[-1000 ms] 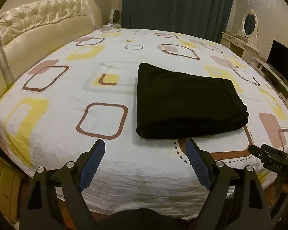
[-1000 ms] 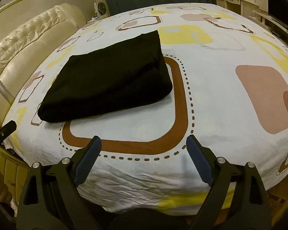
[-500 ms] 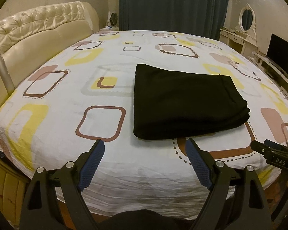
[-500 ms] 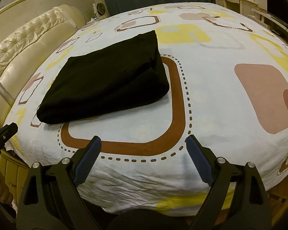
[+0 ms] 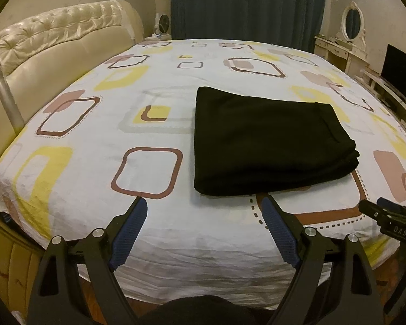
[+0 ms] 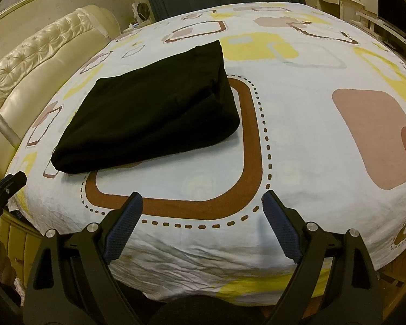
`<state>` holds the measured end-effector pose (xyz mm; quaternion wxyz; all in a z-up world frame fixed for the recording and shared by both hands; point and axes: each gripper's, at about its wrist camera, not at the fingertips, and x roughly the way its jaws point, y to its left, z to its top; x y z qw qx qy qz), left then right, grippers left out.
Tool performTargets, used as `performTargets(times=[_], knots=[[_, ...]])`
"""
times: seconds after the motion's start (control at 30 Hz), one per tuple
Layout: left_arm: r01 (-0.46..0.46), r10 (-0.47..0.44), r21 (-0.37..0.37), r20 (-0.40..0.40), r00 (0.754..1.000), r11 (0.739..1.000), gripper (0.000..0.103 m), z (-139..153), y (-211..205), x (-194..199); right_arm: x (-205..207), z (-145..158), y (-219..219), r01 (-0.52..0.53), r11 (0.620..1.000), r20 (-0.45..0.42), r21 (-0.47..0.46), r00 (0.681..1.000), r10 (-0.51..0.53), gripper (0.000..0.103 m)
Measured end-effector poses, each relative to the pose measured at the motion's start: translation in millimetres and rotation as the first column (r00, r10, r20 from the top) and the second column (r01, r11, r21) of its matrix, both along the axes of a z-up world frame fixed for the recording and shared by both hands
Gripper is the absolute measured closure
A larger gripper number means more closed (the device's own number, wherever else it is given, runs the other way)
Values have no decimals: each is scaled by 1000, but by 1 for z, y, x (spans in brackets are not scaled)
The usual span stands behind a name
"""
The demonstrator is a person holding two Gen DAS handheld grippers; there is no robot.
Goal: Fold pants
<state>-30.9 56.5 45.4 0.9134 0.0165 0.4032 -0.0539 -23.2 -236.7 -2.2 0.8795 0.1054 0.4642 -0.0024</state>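
Pants (image 5: 268,140): lying folded, centre frame, on the bed (image 5: 94,162).
Left claw (image 5: 204,211): hanging apart, empty.
Right claw (image 6: 203,203): gaping, empty.
Surroundings: headboard (image 5: 54,43) sitting upper left; curtain (image 5: 246,8) hanging behind.

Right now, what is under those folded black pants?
The black pants lie on the patterned bedsheet, covering part of a brown rounded-square print. Anything else beneath is hidden.

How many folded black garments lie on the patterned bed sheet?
1. The folded black pants lie on the white patterned bed sheet near its front edge, ahead of both open grippers. No other garment shows.
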Motion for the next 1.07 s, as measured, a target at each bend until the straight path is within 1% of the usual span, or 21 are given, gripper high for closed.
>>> performTargets(times=[0.3,0.5,0.57,0.63,0.67,0.7,0.73,0.8,0.83,0.9,0.97,1.07], knots=[[-20,20,35,8,1000,999,18,-1,-1,1,0,-2,1,-13,1000,-3,0,1000,13,13],[0,-1,46,22,1000,999,17,1,-5,-1,0,-3,1,-17,1000,-8,2,1000,17,13],[-17,16,51,15,1000,999,13,2,-6,1,1,-4,1,-19,1000,-11,5,1000,19,13],[-51,50,123,12,999,991,12,2,-10,1,1,-5,2,-20,1000,-11,6,1000,20,13],[-63,57,183,39,998,981,12,2,-14,-2,1,-5,2,-21,1000,-12,6,1000,22,13],[-46,35,188,62,997,981,12,4,-16,-5,1,-5,2,-24,1000,-13,6,1000,24,13],[-5,-8,163,84,996,987,12,8,-16,-9,1,-6,3,-25,1000,-14,6,1000,25,13],[31,-41,127,75,996,991,12,12,-15,-10,1,-7,4,-31,999,-18,11,999,31,13],[42,-51,125,68,996,991,12,14,-14,-9,1,-7,4,-32,999,-19,14,999,33,13],[38,-44,130,47,998,991,12,14,-10,-1,2,-6,3,-31,999,-19,28,999,31,13],[30,-32,112,13,999,993,12,12,-1,10,6,-2,-3,-21,998,-16,62,1000,22,13],[-18,18,100,2,1000,995,12,10,18,37,16,7,-16,-1,997,7,83,1000,0,13]])
